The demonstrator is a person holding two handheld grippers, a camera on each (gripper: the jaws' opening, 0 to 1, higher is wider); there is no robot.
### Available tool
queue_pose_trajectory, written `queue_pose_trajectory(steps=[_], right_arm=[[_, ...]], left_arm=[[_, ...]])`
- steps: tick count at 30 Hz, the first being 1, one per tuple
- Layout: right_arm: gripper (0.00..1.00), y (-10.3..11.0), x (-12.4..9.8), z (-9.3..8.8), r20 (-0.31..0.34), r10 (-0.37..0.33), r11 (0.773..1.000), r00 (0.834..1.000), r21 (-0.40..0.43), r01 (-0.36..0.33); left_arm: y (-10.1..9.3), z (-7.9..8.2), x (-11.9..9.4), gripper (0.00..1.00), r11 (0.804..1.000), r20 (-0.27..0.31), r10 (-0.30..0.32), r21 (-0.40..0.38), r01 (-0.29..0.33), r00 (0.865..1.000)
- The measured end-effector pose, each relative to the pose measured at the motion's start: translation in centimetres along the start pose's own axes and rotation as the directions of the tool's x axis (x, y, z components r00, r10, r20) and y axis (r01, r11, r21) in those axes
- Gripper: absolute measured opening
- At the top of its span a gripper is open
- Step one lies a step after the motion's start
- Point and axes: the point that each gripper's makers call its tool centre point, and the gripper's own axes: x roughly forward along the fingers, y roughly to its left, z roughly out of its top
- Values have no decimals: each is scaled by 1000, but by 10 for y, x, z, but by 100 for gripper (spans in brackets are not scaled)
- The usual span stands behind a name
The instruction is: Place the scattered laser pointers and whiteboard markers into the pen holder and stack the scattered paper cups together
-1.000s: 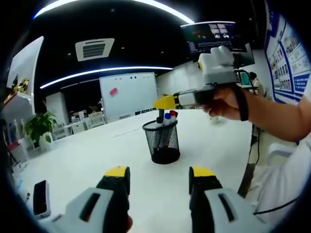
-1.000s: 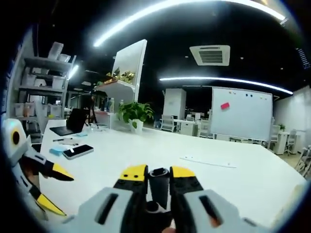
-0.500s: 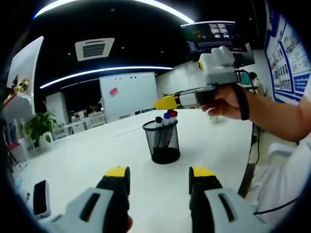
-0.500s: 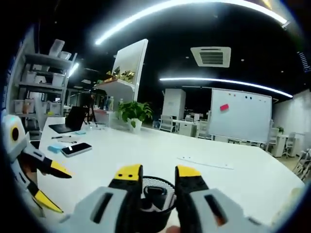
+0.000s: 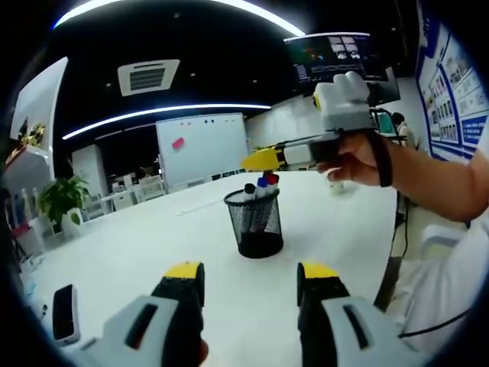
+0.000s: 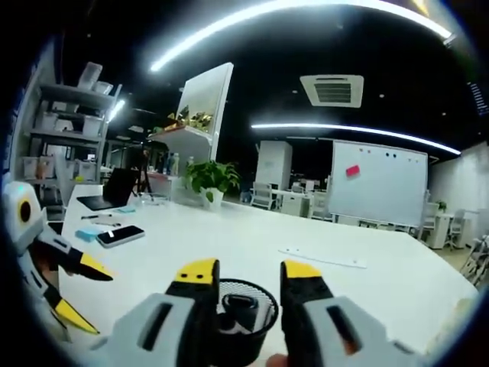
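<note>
A black mesh pen holder (image 5: 256, 225) stands mid-table with black, blue and red capped markers (image 5: 262, 184) upright in it. My right gripper (image 5: 258, 161), held by a hand, hovers just above the holder's rim. In the right gripper view its yellow-tipped jaws (image 6: 248, 271) stand open over the holder (image 6: 258, 292), where a black marker (image 6: 242, 303) rests free of both jaws. My left gripper (image 5: 250, 274) is open and holds nothing, low over the white table (image 5: 153, 245) short of the holder. It also appears at the left edge of the right gripper view (image 6: 84, 294).
A phone (image 5: 65, 312) lies at the table's near left, also seen in the right gripper view (image 6: 117, 236) beside a laptop (image 6: 114, 195). A potted plant (image 6: 210, 177) and a whiteboard (image 6: 378, 183) stand behind. A thin flat strip (image 6: 325, 256) lies on the far table.
My right gripper, shut on the black marker a second ago, has opened and let it drop into the holder; its jaws have since spread slightly wider. The left gripper has stayed still.
</note>
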Motion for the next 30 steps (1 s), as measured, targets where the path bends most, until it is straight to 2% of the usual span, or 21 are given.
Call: queue_pose_trajectory(steps=[23,30], right_arm=[[33,-6,-7,7,4,14,1000,1000,-20,-14],[33,-19,-10,8,9,-12,1000,1000,-8,12]], left_arm=[[-1,1,1,50,1000,-4,-2,6,2,1000],[1,0,0,50,1000,-5,3,4,-3,1000]])
